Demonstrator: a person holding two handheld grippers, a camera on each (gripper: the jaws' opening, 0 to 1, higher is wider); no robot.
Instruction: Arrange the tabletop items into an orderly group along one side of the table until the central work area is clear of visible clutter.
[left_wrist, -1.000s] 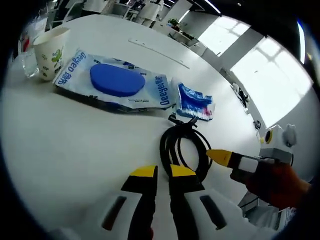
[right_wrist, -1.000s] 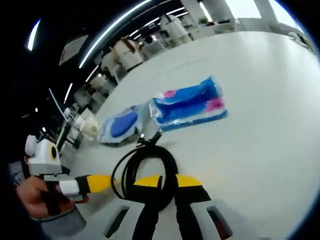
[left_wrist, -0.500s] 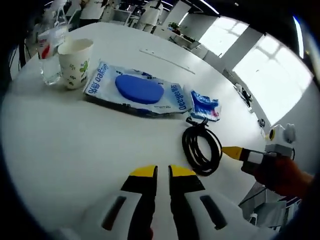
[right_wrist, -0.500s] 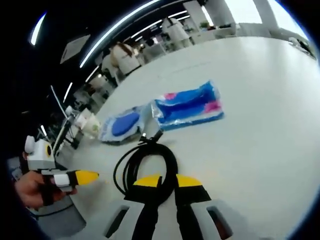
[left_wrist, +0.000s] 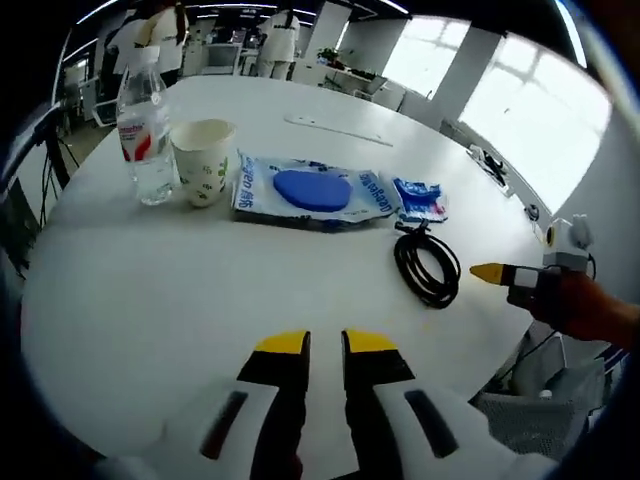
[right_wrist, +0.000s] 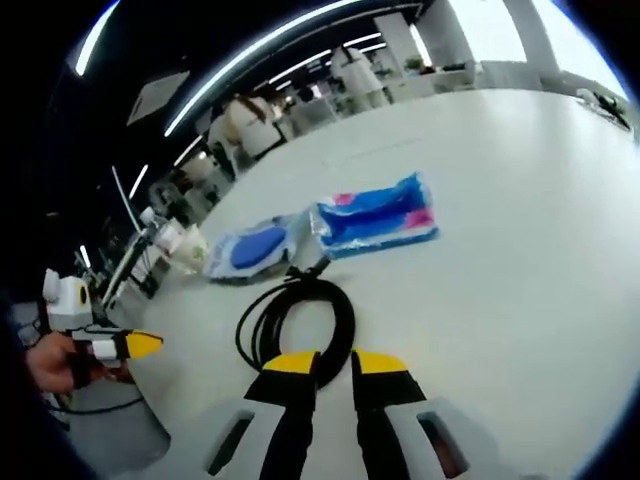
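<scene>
On the round white table (left_wrist: 180, 300) a row stands along the far side: a clear water bottle (left_wrist: 140, 130), a paper cup (left_wrist: 204, 162), a wet-wipes pack (left_wrist: 310, 190) with a blue lid, and a small blue tissue pack (left_wrist: 420, 198). A coiled black cable (left_wrist: 428, 268) lies nearer the right edge. My left gripper (left_wrist: 325, 342) hovers over bare table, jaws close together and holding nothing. The right gripper (left_wrist: 492, 272) sits just right of the cable. In the right gripper view my right gripper (right_wrist: 335, 362) is shut and empty just short of the cable (right_wrist: 295, 315), with the tissue pack (right_wrist: 375, 215) and wipes pack (right_wrist: 250, 248) beyond.
A thin white strip (left_wrist: 335, 128) lies on the far part of the table. A hand (left_wrist: 590, 312) holds the right gripper past the table's right edge. The left gripper (right_wrist: 135, 344) shows far left in the right gripper view. Office desks and people stand behind.
Both views have pulled back from the table, so the bottle now shows. The left gripper has drawn away from the cable. The items lie where they were.
</scene>
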